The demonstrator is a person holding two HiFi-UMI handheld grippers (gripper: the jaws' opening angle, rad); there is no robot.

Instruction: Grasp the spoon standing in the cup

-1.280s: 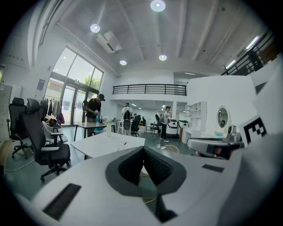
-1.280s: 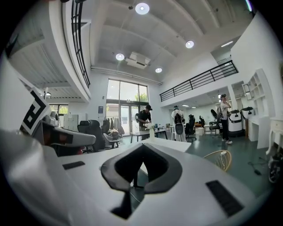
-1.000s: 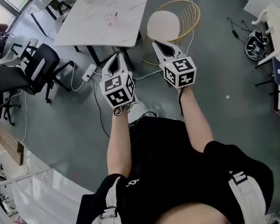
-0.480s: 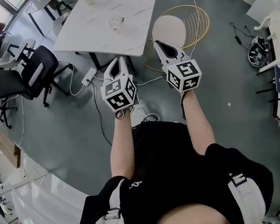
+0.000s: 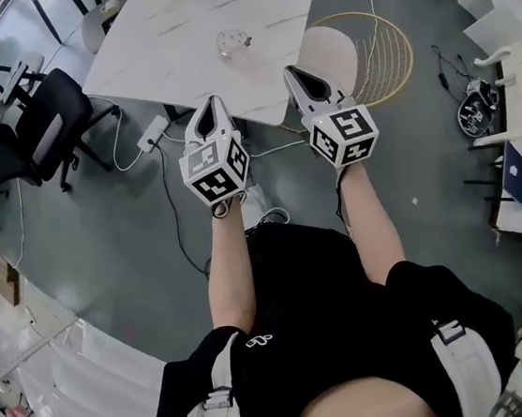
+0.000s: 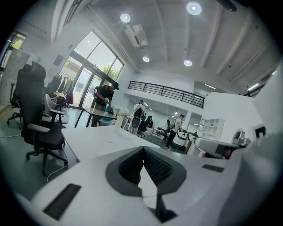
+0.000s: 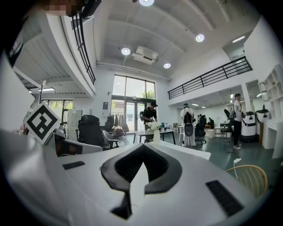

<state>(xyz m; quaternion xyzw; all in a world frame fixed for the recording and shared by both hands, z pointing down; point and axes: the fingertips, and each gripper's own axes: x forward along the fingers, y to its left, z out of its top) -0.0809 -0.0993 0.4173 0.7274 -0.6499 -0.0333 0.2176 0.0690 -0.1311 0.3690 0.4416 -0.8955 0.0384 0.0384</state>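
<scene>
A small clear cup [image 5: 233, 43] stands on the white marble table [image 5: 175, 43]; what is in it is too small to make out. Both grippers are held side by side in front of the person's chest, pointing at the table's near edge. My left gripper [image 5: 211, 106] is short of the edge, shut, with nothing in it. My right gripper [image 5: 295, 76] reaches the table's near right corner, also shut and holding nothing. In the left gripper view the jaws [image 6: 142, 151] meet over the white tabletop [image 6: 95, 137]. In the right gripper view the jaws [image 7: 142, 149] are closed too.
A gold wire chair with a white seat [image 5: 359, 44] stands right of the table. Black office chairs [image 5: 39, 131] stand to the left. A power strip and cables [image 5: 150, 136] lie on the grey floor. A white vase [image 7: 155, 133] stands at the table's far end; people stand beyond.
The table and cup have come nearer and lower in the head view. Both grippers have moved forward to the table's near edge and stayed shut.
</scene>
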